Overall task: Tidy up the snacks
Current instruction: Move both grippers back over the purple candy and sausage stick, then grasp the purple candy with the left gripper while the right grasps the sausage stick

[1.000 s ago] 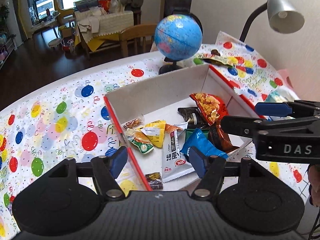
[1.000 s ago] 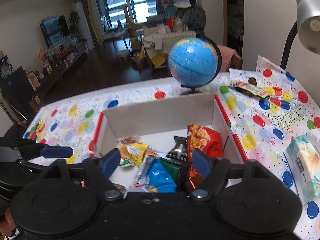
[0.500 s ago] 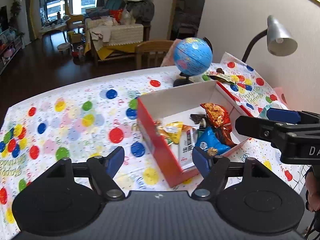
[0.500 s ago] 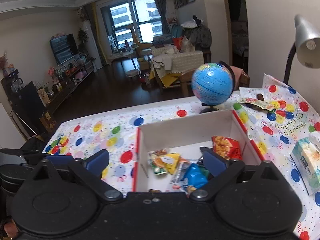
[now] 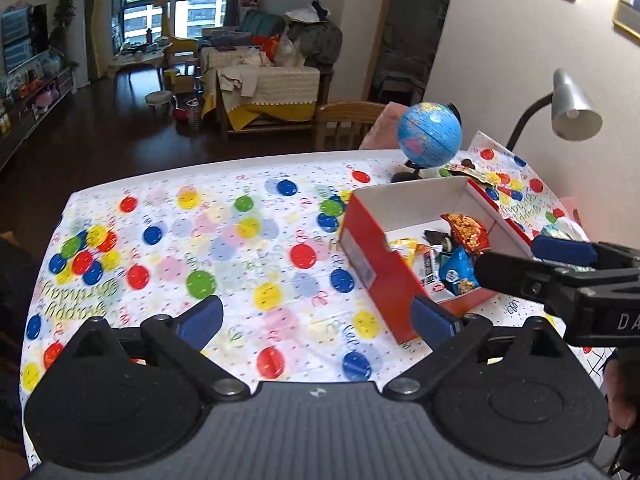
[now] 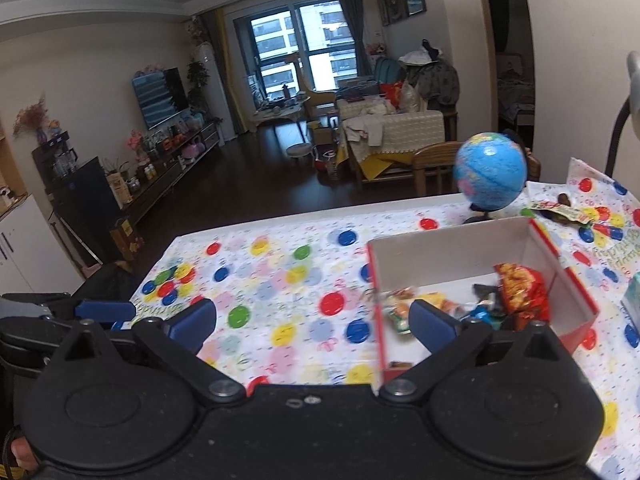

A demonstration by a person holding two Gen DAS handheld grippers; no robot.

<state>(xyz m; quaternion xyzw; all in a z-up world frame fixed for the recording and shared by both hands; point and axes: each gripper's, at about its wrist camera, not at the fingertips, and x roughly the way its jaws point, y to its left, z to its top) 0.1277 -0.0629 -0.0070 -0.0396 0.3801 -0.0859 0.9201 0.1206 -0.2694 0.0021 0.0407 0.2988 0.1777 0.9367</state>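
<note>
A red cardboard box (image 5: 372,268) with a white inside stands on the right of the table and holds several snack packets: a red one (image 5: 466,226), a blue one (image 5: 456,272) and a yellow one (image 5: 404,246). It also shows in the right wrist view (image 6: 440,252), with the red packet (image 6: 520,288) inside. My left gripper (image 5: 318,318) is open and empty, above the table to the left of the box. My right gripper (image 6: 312,320) is open and empty, held back over the box's near left corner.
A balloon-print cloth (image 5: 224,240) covers the table. A blue globe (image 5: 430,134) and a grey desk lamp (image 5: 574,108) stand behind the box. A loose snack wrapper (image 6: 560,210) lies at the far right. A tissue pack (image 5: 564,228) lies right of the box.
Both grippers have pulled back and up from the box and shifted left, so more of the table shows. Both stay open and empty.
</note>
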